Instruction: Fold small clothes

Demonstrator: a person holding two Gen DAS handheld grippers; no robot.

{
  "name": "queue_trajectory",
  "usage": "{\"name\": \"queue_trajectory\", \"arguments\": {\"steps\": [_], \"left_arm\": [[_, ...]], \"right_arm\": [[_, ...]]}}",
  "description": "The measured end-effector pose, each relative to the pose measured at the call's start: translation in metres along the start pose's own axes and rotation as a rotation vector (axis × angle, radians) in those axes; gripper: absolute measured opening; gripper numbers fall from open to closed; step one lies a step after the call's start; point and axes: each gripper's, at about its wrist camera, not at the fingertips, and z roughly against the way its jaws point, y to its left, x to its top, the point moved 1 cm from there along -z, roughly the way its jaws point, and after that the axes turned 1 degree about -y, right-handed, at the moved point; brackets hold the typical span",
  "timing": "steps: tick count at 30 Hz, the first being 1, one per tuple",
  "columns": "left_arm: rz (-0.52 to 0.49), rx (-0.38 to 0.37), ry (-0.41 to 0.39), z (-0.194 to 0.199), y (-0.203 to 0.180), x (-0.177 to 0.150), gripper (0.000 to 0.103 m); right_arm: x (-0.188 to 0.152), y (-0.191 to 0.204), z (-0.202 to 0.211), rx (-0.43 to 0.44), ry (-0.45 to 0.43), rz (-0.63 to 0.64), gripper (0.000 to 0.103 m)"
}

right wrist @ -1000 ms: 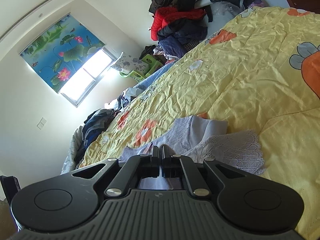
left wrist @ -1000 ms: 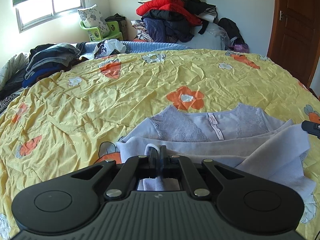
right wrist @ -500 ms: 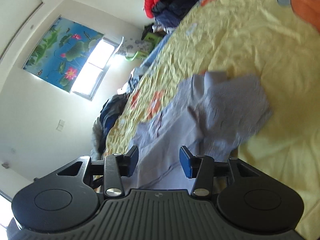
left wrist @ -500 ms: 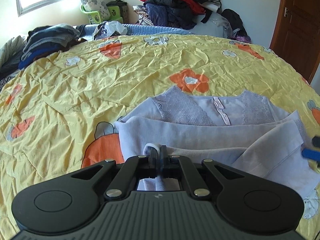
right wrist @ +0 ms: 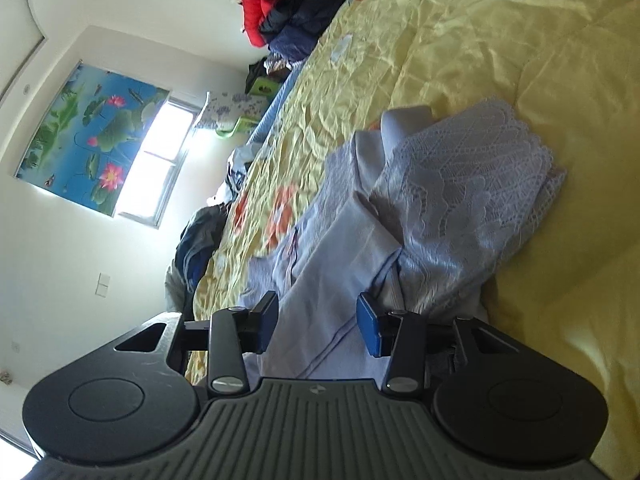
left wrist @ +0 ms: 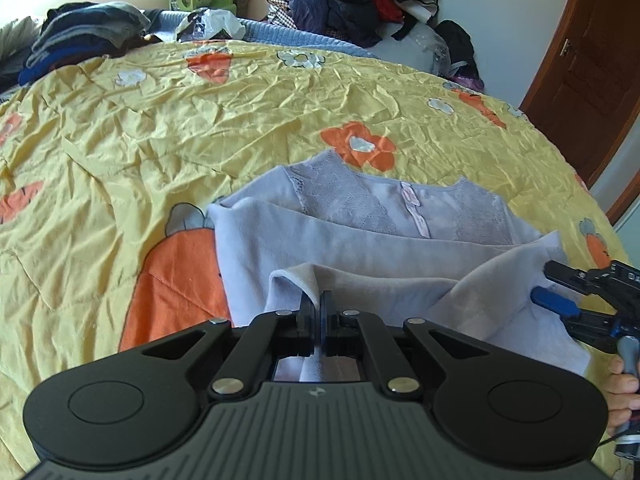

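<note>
Fold partway made on the lilac top, lying on the bed.

Nearest, the left gripper pinches the turned-over hem; the right gripper hangs spread, holding nothing. Farther off, the lace yoke lies uncovered: judging so, further folds remain.

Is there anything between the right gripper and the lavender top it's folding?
Nothing visible. The right gripper is open with the lavender top lying directly between and ahead of its fingers, while the left gripper is shut on the hem.
</note>
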Motion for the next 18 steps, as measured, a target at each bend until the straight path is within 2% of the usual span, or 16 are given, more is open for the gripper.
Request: {"name": "queue_trajectory", "arguments": {"steps": [1,2,3,7,10,12,14,15,16,18], "left_arm": [[0.000,-0.009,0.005,0.000,-0.001,-0.001,0.002],[-0.002,-0.009,0.009,-0.001,-0.002,-0.002,0.002],[-0.004,-0.007,0.005,-0.001,-0.003,-0.003,0.002],[-0.013,-0.006,-0.020,0.003,-0.004,-0.003,0.002],[-0.005,-0.018,-0.035,0.009,-0.003,0.001,0.002],[0.003,-0.018,-0.042,0.012,0.000,0.004,0.002],[0.025,-0.029,-0.040,0.012,0.004,0.007,0.002],[0.048,-0.040,-0.035,0.011,0.007,0.007,0.002],[0.072,-0.055,-0.029,0.010,0.011,0.008,0.002],[0.118,-0.081,-0.017,0.009,0.016,0.009,0.002]], "right_arm": [[0.002,-0.001,-0.001,-0.011,-0.011,0.004,0.037],[0.003,-0.001,-0.001,-0.023,-0.020,0.008,0.022],[0.004,-0.003,-0.003,-0.035,-0.024,0.010,0.015],[0.004,-0.004,0.001,-0.045,-0.049,0.033,0.007],[0.005,0.008,0.008,-0.043,-0.050,0.088,0.007],[0.004,0.019,0.011,-0.062,-0.011,0.118,0.014],[0.000,0.021,0.013,-0.071,0.051,0.100,0.041],[-0.004,0.020,0.013,-0.060,0.075,0.076,0.067],[-0.008,0.019,0.012,-0.035,0.091,0.051,0.074],[-0.014,0.017,0.007,-0.018,0.113,0.007,0.071]]}}
